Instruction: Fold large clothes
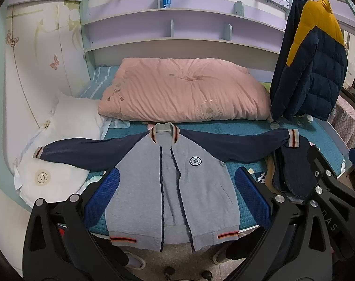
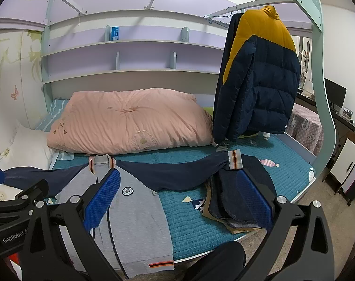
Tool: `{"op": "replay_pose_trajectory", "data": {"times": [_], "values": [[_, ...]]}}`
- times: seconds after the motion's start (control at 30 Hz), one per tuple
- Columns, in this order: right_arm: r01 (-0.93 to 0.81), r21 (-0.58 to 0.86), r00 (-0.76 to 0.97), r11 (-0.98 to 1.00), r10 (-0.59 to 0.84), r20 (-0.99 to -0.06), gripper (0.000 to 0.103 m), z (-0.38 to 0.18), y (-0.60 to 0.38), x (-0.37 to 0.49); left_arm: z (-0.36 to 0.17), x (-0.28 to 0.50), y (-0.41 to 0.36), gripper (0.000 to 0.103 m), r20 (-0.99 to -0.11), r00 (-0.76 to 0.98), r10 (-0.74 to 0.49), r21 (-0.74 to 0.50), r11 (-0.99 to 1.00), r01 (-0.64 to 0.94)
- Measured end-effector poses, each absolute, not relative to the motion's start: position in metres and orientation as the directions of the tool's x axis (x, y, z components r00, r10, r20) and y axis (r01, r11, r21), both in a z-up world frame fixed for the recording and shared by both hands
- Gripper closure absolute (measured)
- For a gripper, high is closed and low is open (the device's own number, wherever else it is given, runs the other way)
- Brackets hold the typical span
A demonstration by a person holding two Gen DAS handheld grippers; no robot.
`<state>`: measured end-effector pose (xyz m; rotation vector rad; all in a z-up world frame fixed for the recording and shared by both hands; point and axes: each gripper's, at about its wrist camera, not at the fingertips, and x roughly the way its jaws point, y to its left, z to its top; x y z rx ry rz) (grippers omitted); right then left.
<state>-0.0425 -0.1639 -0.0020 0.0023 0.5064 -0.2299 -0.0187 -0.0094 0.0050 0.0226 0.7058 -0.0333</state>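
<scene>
You are at the very beginning of the fold: the jacket (image 1: 172,187) lies flat and face up on the teal bed cover (image 1: 252,126), zip open, both navy sleeves stretched out to the sides, and nothing is folded yet. Your left gripper (image 1: 176,199) hangs above the grey body of the jacket with its blue pads spread wide and holding nothing; the garment sits straight between the two pads, with its hem hanging over the near edge of the bed. Your right gripper (image 2: 181,201) is also wide open and empty, and it looks more to the right side, where the right sleeve (image 2: 177,171) runs across the bed and its striped cuff (image 2: 234,159) rests on a pile of dark folded clothes (image 2: 233,201). I judge that the next move is to bring a sleeve in over the chest. For this you need to lower one claw to a cuff, close on the fabric only and not on the bed cover below, then carry it inward. The left sleeve ends on the white pillow (image 1: 60,178), well apart from the left pads, so you must reach out to the side. Take care with the right cuff, because the pile below it may be caught together with it.
</scene>
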Motion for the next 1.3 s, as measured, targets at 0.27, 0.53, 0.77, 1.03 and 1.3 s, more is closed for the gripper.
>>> {"op": "replay_pose_trajectory", "data": {"times": [0.27,0.53,0.77,1.03,1.3], "values": [[0.221,-0.04,0.853,0.974,-0.213,-0.476,0.008,-0.0006,-0.1633,-0.0454,0.005,-0.0228,-0.0069,0.005,-0.644,0.765,-0.026,-0.001,0.999,0.033],[0.223,-0.039,0.853,0.974,-0.215,-0.475,0.008,-0.0004,-0.1634,-0.0451,0.0048,-0.025,-0.004,0.005,-0.647,0.762,-0.027,-0.004,0.999,0.032],[0.224,-0.035,0.851,0.974,-0.214,-0.479,0.008,-0.0013,-0.1649,-0.0454,0.0039,-0.0249,-0.005,0.005,-0.657,0.754,-0.023,0.001,1.0,0.031],[0.225,-0.036,0.85,0.974,-0.214,-0.481,0.008,-0.0033,-0.1658,-0.0462,0.0036,-0.0241,-0.0055,0.005,-0.658,0.753,-0.02,0.002,1.0,0.029],[0.224,-0.034,0.849,0.974,-0.212,-0.483,0.007,-0.0054,-0.1667,-0.0474,0.0004,-0.0278,-0.0046,0.005,-0.662,0.75,-0.015,0.009,1.0,0.028]]}}
